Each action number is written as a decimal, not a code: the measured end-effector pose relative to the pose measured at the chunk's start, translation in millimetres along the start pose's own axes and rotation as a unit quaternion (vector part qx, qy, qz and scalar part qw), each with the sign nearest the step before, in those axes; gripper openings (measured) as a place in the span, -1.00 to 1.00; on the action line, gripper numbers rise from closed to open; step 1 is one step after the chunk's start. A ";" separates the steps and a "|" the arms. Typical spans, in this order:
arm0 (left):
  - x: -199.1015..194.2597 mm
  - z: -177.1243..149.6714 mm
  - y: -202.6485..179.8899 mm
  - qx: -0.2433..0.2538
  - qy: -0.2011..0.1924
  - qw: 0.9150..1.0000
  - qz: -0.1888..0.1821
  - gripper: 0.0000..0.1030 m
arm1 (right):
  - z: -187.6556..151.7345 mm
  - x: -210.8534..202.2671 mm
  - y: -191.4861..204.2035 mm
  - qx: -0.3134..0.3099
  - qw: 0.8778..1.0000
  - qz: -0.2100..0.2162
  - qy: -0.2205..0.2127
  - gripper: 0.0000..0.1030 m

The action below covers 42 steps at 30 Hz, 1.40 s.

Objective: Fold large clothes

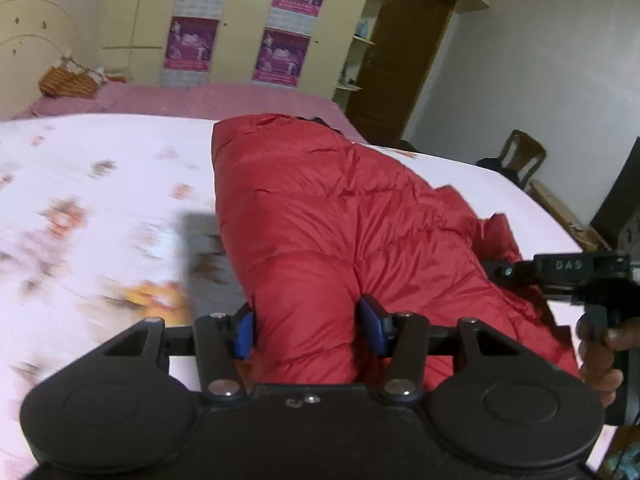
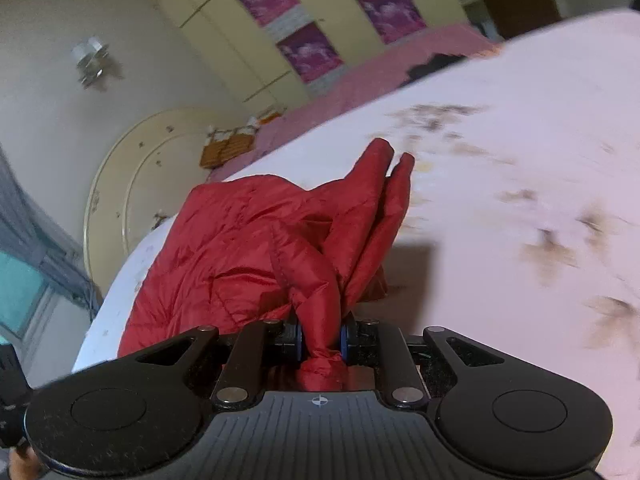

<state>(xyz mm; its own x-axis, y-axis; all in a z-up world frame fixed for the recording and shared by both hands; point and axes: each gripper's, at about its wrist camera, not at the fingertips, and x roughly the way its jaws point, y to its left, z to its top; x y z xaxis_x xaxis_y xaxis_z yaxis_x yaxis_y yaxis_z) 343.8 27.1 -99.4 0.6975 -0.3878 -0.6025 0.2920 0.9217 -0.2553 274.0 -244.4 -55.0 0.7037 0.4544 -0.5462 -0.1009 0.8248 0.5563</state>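
A red puffy down jacket (image 1: 320,216) lies on a bed with a white floral sheet (image 1: 100,200). My left gripper (image 1: 308,330) is shut on a thick fold of the jacket's near end; its blue pads (image 1: 245,330) press in on both sides. My right gripper (image 2: 322,340) is shut on a bunched strip of the jacket (image 2: 256,252), which hangs lifted from it, with a sleeve (image 2: 380,200) sticking up behind. The right gripper also shows at the right edge of the left wrist view (image 1: 568,272), beside the jacket's far side.
A pink bedspread (image 1: 220,98) covers the far part of the bed. A cream wardrobe with purple posters (image 1: 240,20) stands behind. A wooden chair (image 1: 520,156) and a brown door (image 1: 400,48) are to the right. A rounded headboard (image 2: 132,184) is at the bed's end.
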 end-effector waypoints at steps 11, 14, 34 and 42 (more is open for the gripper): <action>-34.7 3.2 123.4 -0.035 0.006 0.998 0.045 -0.01 | -12.1 126.3 117.1 -0.047 0.998 0.013 0.036 -0.70; -37.2 3.7 144.7 -0.036 0.014 0.998 0.053 -0.01 | -19.8 148.1 128.5 -0.048 0.997 0.014 0.050 -0.70; -50.1 19.7 192.7 0.010 -0.041 0.999 0.002 0.00 | -26.8 146.5 167.1 -0.167 0.985 -0.042 0.004 -0.79; -0.4 5.9 206.3 -0.012 -0.002 1.000 0.015 -0.02 | -45.5 196.2 127.9 -0.143 0.982 -0.111 0.048 -0.86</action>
<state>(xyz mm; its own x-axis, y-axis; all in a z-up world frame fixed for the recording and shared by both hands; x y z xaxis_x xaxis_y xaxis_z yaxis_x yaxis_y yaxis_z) 407.6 217.5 -147.4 0.7085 -0.3597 -0.6072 0.2546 0.9327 -0.2555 367.2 -34.5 -119.5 0.6631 0.2715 -0.6975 -0.1565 0.9616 0.2255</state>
